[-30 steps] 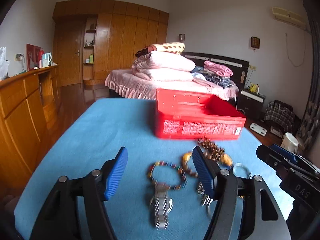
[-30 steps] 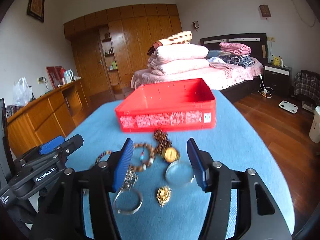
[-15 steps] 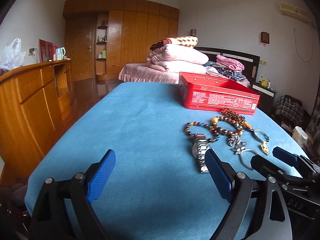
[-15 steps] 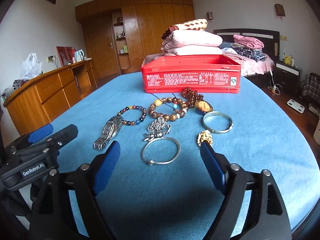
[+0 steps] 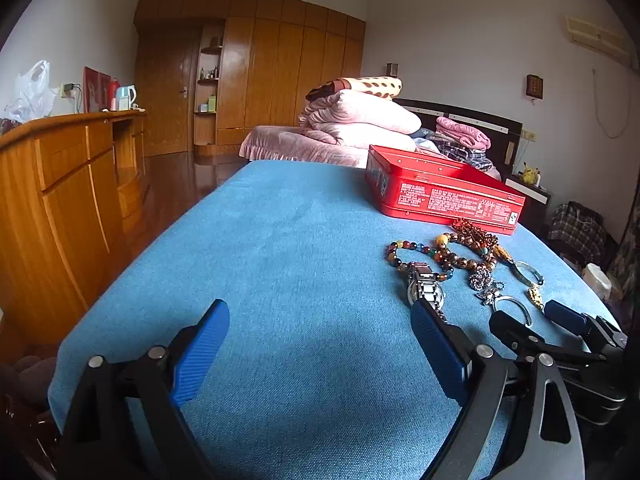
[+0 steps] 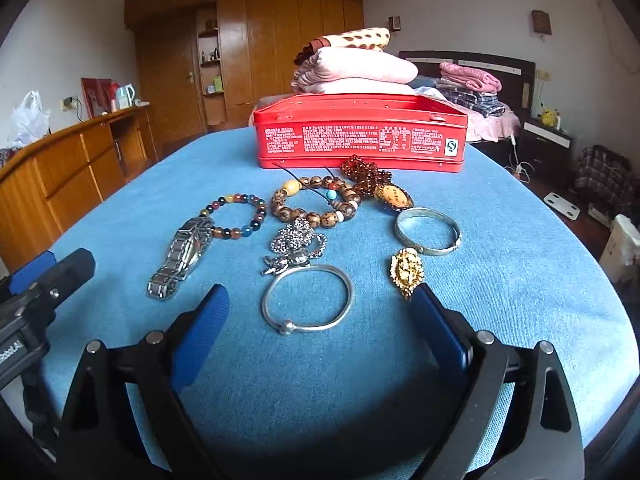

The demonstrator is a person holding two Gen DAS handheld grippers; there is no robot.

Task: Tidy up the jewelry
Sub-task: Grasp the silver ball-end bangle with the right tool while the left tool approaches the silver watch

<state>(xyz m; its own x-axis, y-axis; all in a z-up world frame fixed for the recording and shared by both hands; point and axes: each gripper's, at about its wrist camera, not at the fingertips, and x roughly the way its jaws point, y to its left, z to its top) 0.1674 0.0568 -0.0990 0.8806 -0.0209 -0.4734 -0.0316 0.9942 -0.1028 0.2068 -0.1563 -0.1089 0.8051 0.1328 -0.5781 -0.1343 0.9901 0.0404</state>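
Note:
Jewelry lies on a blue-covered table [image 6: 500,264] in front of an open red tin box [image 6: 360,140]. In the right wrist view I see a thin silver bangle [image 6: 307,299], a wide silver bangle [image 6: 427,230], a gold brooch [image 6: 406,268], a steel watch [image 6: 182,256], a coloured bead bracelet [image 6: 236,216], a brown bead bracelet [image 6: 316,202] and a silver chain [image 6: 296,244]. My right gripper [image 6: 320,312] is open and empty, just short of the thin bangle. My left gripper [image 5: 320,324] is open and empty, left of the watch [image 5: 425,290] and box [image 5: 440,196].
A wooden sideboard [image 5: 60,184] stands left of the table. A bed with stacked blankets [image 6: 352,64] is behind the box. A wardrobe [image 5: 256,72] fills the back wall. The table's near and right edges drop to a wooden floor [image 6: 568,200].
Both grippers have pulled back and dropped lower from over the jewelry. Both jaws have opened wider. The jewelry and box have not moved.

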